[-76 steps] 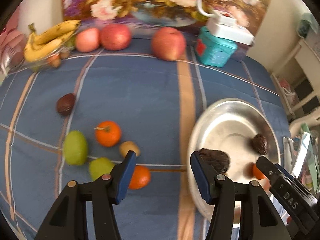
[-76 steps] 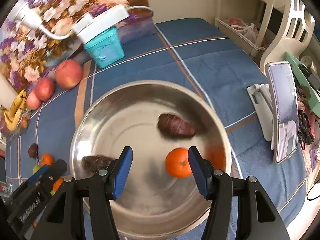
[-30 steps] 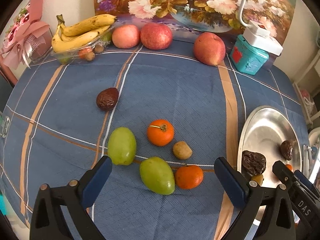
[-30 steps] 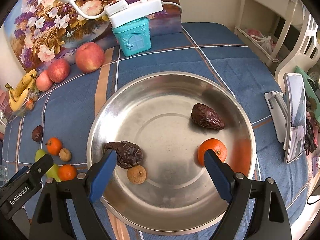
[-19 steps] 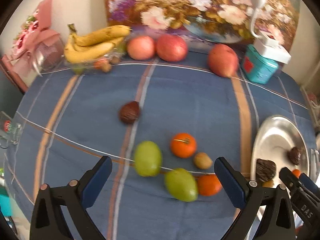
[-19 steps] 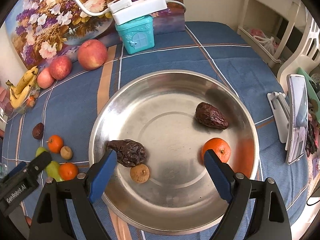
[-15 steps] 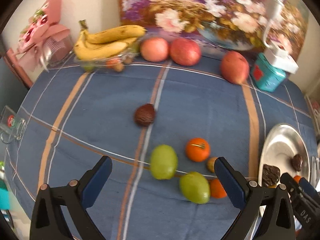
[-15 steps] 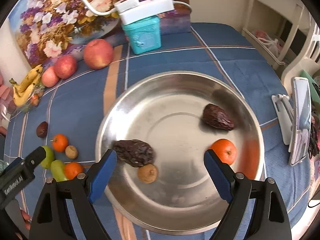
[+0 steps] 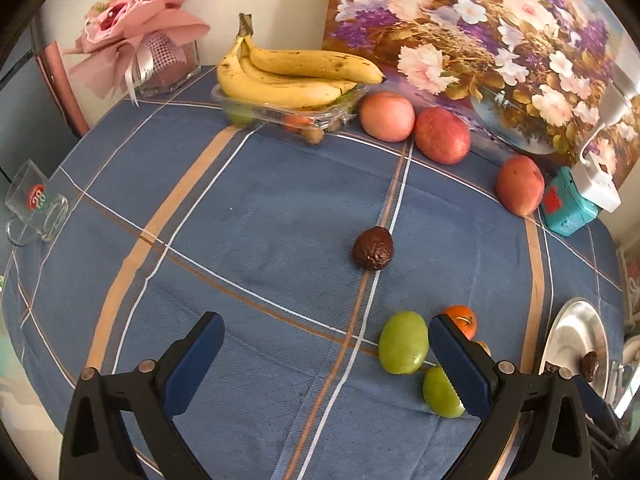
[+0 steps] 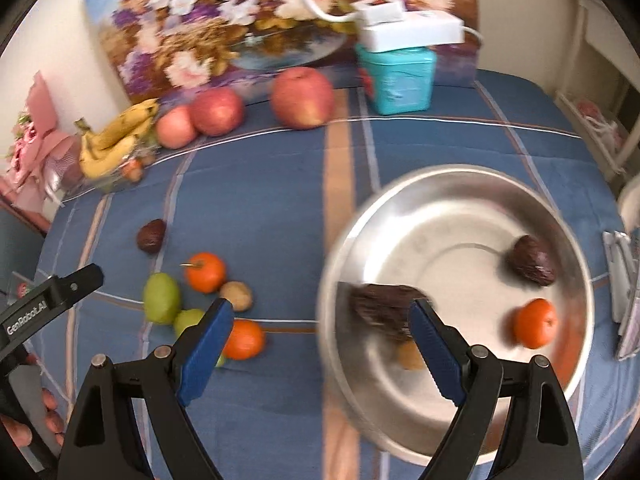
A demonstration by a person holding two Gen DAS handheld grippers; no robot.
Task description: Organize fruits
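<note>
1. The left wrist view looks down and forward from above the near edge of the desk (image 9: 260,208), toward the flower painting (image 9: 480,32); the metal bowl (image 9: 576,336) sits at its far right edge.
2. The right wrist view hangs close over the metal bowl (image 10: 460,216), facing the same painting (image 10: 240,20), and is motion-blurred.
3. Both views share the wrinkled dark fruit (image 9: 373,249) (image 10: 151,235), the green fruits, the apples and the bananas (image 9: 292,76) (image 10: 116,140) left of the bowl.

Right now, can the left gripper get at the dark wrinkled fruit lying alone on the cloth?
Probably yes. The left gripper is open and empty, and only bare tablecloth lies between it and the dark fruit.
</note>
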